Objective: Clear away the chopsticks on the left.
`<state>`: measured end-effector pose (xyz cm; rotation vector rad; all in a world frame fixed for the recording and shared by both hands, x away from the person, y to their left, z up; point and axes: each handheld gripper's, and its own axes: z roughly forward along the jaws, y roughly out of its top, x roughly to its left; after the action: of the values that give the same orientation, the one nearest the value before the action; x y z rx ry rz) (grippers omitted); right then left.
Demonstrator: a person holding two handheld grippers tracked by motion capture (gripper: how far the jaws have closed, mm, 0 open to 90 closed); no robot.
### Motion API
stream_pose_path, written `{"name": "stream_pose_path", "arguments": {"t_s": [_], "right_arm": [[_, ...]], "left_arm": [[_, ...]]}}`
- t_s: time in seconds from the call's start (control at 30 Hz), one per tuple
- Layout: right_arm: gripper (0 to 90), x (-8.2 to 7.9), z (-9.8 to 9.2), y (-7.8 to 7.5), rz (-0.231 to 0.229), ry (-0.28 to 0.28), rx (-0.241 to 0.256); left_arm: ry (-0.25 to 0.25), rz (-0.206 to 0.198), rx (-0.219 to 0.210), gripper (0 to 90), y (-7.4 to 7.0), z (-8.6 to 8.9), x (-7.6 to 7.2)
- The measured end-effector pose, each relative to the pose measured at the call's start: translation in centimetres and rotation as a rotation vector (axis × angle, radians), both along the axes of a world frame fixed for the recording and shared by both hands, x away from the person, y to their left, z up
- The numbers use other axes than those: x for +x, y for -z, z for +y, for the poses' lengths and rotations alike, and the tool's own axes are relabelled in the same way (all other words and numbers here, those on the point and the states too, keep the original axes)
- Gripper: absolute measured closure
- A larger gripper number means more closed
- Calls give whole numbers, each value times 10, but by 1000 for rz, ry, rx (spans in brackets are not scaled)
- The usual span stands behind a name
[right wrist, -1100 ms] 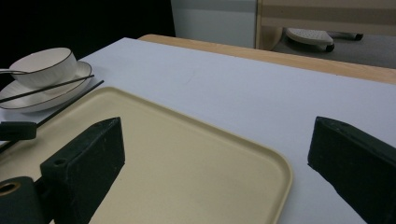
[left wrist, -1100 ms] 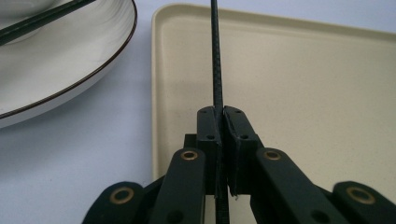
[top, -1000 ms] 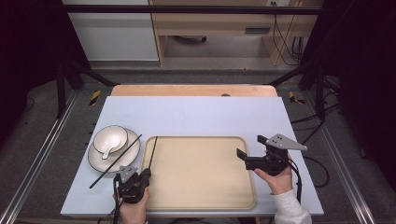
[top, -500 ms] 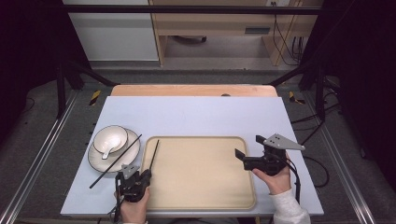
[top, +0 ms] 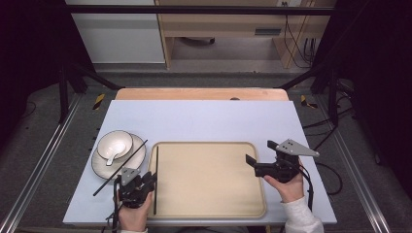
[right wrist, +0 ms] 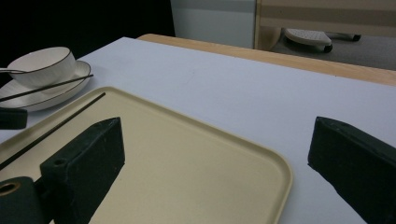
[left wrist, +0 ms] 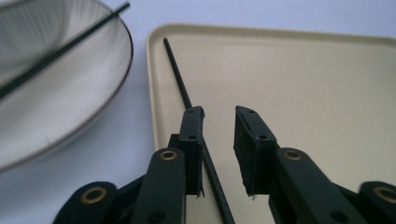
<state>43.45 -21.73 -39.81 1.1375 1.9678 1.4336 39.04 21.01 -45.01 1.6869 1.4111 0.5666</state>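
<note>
The left gripper (top: 145, 180) is low over the left edge of the tray (top: 209, 213), at the near side of the table (top: 204, 116). In the left gripper view its jaws stand a little apart, with a narrow gap between them, and they hold nothing. A black chopstick (left wrist: 184, 91) lies flat in the tray, along its left wall. It passes just under the inner side of the left jaw and runs away from the gripper toward the far corner of the tray. If the jaw touches it, the pictures do not show it clearly.

A second chopstick (top: 119, 167) rests slanted across the plate (top: 138, 162), with its near end on the table at the left. The plate stands just beside the tray, on its left. A bowl (top: 115, 143) sits on the plate, and a spoon (top: 112, 156) lies in the bowl.

The right gripper (top: 257, 164) is at the right edge of the tray and points left over it. Its jaws are wide apart and empty. In the right gripper view one jaw hangs above the tray and the other above the bare table.
</note>
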Motion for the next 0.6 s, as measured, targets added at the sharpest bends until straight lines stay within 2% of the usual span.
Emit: {"name": "stream_pose_path", "arguments": {"t_s": [0.07,0.1,0.17,0.2,0.23,0.27,0.4,0.5,0.6], "right_arm": [[40,0,0,0,0,0,0],[39,0,0,0,0,2,2],[39,0,0,0,-2,2,3],[40,0,-1,0,-1,1,3],[39,0,0,0,1,1,4],[39,0,0,0,1,0,6],[39,0,0,0,5,-3,7],[39,0,-1,1,4,-2,1],[39,0,-1,0,5,0,9]], "left_arm": [[12,-12,5,691,-6,2,0],[18,-24,8,648,-11,3,1],[33,-35,32,636,-21,8,1],[44,-44,62,604,-29,12,2],[44,-44,62,596,-29,12,2],[37,-55,68,582,-35,17,2],[41,-60,58,535,-39,21,4],[83,-59,62,498,-40,22,7],[143,-72,86,424,-40,22,7]]}}
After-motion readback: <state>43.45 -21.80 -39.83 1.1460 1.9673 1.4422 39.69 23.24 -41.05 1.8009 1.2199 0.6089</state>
